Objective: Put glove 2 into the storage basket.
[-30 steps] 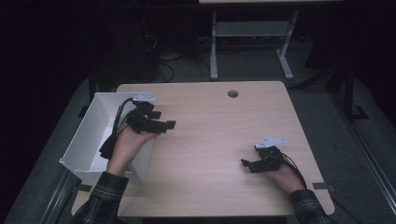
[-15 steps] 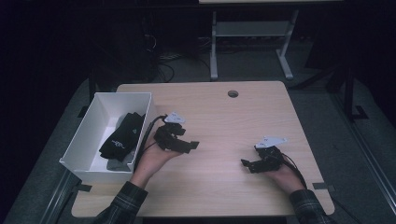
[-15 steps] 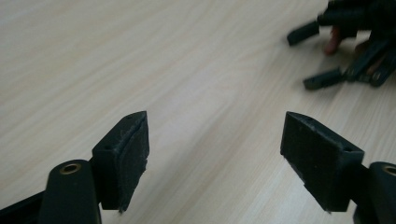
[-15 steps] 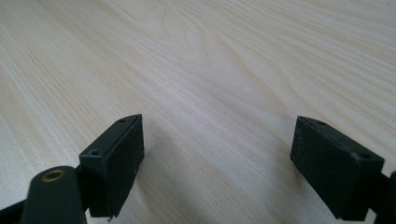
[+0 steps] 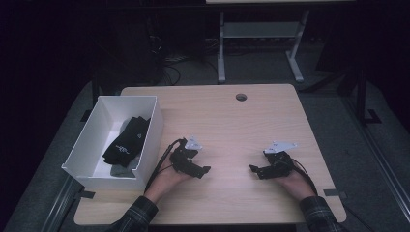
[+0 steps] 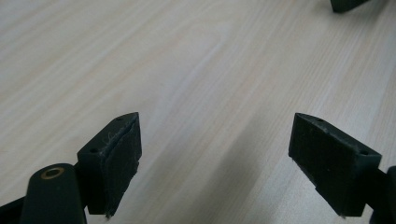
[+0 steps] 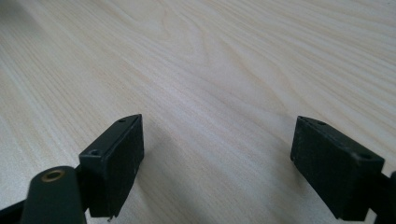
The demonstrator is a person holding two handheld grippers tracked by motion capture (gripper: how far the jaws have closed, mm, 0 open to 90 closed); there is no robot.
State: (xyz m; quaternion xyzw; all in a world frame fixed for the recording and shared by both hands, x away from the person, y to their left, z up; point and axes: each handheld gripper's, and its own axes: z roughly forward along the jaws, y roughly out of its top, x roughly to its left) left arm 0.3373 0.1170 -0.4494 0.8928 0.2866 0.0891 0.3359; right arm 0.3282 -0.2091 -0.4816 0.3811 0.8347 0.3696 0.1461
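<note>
Both grippers rest low over a bare wooden table (image 5: 227,121), jaws spread wide and holding nothing. The left gripper (image 5: 205,170) has a white bin (image 5: 84,145) of dark folded clothes (image 5: 126,141) just to its left. The right gripper (image 5: 253,168) faces it across clear tabletop.

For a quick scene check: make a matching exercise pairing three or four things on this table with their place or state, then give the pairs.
1. left gripper
2. right gripper
3. black cloth
4. white box

a. at the table's left edge
b. lying inside the box
c. open, on the table beside the box
d. open, near the table's right side

Pairs: 1-c, 2-d, 3-b, 4-a
</note>
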